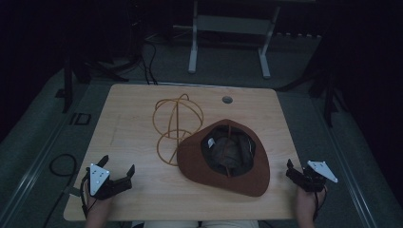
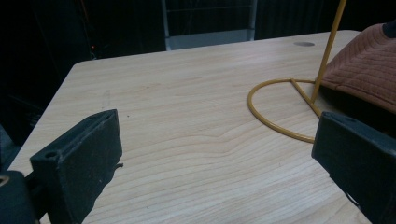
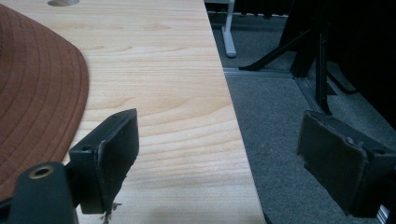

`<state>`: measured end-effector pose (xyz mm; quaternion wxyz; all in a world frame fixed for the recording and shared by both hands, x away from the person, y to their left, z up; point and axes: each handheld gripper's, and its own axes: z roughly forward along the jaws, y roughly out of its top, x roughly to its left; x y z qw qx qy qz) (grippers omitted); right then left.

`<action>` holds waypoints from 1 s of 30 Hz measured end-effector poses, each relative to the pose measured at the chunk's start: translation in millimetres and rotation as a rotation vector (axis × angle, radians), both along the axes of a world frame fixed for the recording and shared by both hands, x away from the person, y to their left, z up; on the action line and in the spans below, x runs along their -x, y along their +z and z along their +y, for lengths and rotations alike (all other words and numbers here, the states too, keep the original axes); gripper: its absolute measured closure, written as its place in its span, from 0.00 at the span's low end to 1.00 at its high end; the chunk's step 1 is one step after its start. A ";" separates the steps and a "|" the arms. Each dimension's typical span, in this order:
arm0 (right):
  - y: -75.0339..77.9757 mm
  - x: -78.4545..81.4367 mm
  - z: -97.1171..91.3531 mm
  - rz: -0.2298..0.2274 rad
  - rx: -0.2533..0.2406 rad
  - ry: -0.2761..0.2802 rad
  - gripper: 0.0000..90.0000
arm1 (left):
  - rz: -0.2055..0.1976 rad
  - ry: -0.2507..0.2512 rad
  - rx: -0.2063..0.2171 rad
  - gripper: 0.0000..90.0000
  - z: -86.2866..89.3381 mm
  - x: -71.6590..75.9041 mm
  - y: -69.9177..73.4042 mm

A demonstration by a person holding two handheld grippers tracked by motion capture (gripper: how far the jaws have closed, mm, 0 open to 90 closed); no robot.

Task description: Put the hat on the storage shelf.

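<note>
Two grippers are seen held apart over a pale wooden table [image 1: 138,194] in a darkened room, grey carpet and a white metal frame [image 1: 228,28] visible beyond. A brown wide-brimmed hat [image 1: 247,178] lies crown-down between them, beside a yellow wire stand [image 1: 177,124] touched by its brim. The left gripper [image 1: 118,172] is held wide open and empty, the stand ahead of its fingers; the right gripper [image 1: 295,169], likewise spread and empty, straddles the table edge beside the brim.
</note>
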<state>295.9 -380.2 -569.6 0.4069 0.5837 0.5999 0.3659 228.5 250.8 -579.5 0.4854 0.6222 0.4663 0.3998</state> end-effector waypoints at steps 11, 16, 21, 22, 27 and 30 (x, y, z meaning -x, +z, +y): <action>-0.1 -1.1 0.4 0.039 -0.010 0.036 0.15 | -0.001 -0.039 -0.013 0.03 -4.6 0.3 -0.4; 1.3 -2.2 3.8 0.069 -0.009 0.088 0.15 | -0.001 -0.057 -0.022 0.03 -9.0 0.2 -0.7; 9.1 -6.7 12.0 0.116 -0.023 0.146 0.15 | -0.013 -0.075 0.008 0.03 -11.3 0.0 -0.1; 11.7 -7.7 14.1 0.125 -0.020 0.158 0.15 | -0.013 -0.083 0.019 0.03 -11.2 0.0 0.0; 27.1 -12.7 26.3 0.151 -0.024 0.234 0.15 | 0.006 -0.106 0.026 0.03 -12.6 0.2 0.2; 36.7 -14.8 35.9 0.156 -0.031 0.275 0.15 | 0.015 -0.117 0.012 0.03 -15.1 0.0 -0.1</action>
